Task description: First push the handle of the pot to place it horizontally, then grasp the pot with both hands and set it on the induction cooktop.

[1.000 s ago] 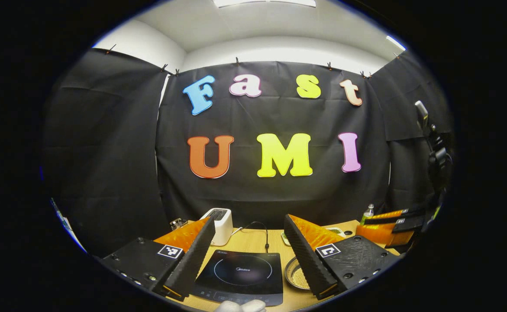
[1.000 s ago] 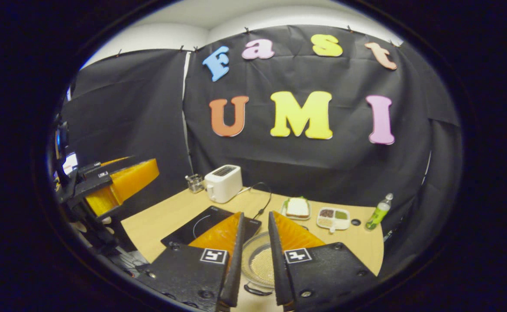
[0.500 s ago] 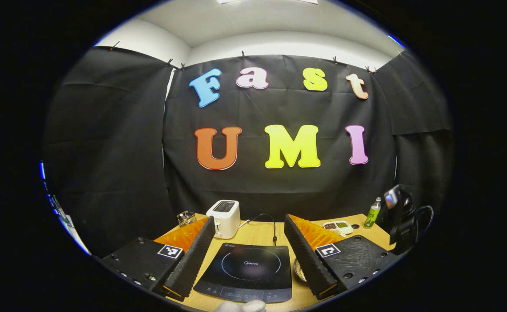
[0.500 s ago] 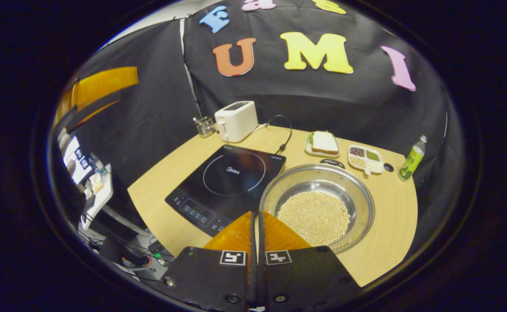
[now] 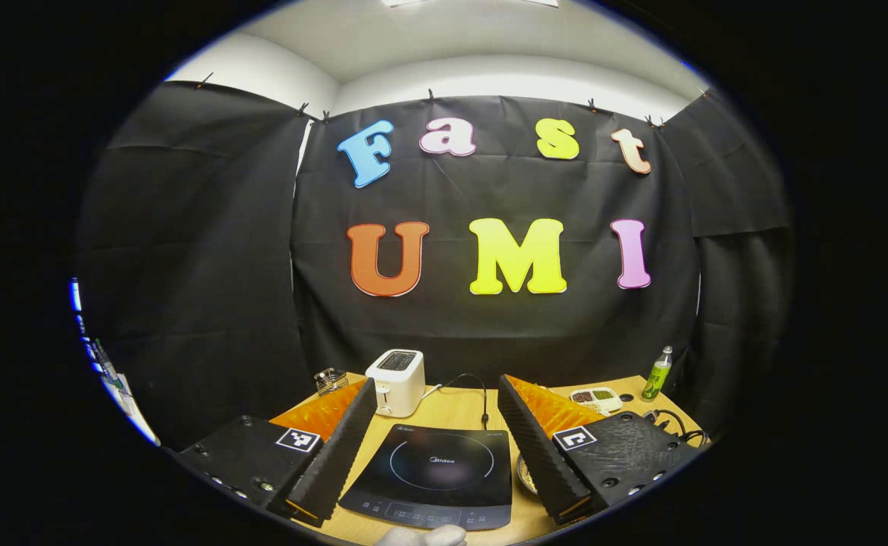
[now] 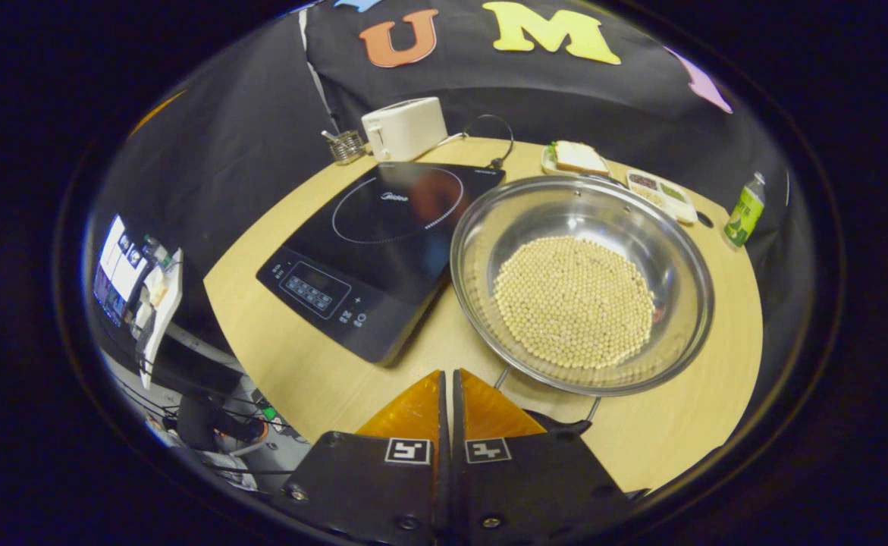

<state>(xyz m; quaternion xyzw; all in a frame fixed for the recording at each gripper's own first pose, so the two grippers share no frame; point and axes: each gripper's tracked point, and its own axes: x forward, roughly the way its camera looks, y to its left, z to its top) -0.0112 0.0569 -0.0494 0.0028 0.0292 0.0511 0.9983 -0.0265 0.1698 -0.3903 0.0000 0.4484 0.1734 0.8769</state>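
There is one pot [image 6: 582, 284], a wide steel one with many small pale beads in its bottom. In the right gripper view it stands on the wooden table [image 6: 315, 371], just to the right of the one induction cooktop [image 6: 379, 250], and its rim seems to reach a little over the cooktop's right edge. The pot has two handles: the near handle [image 6: 546, 413] has thin wire legs, and its dark grip is mostly hidden behind the right gripper [image 6: 447, 383]; the far handle is only a thin dark line at the back rim. The right gripper's two orange fingers are pressed together with nothing between them, close above the near handle; I cannot tell if they touch it.

In the left gripper view the left gripper [image 5: 437, 413] is spread wide and holds nothing. Between its fingers the cooktop [image 5: 436, 474] shows, and only a small piece of the pot [image 5: 522, 475] shows beside the right finger.

At the back of the table I count one white toaster [image 6: 404, 127], one small glass holder [image 6: 347, 145], one black cable [image 6: 498, 144], one sandwich plate [image 6: 576, 158], one divided dish [image 6: 662, 191] partly hidden by the pot's rim, and one green bottle [image 6: 745, 210]. A small white shape [image 5: 421, 536] at the bottom is cut off and hard to identify.
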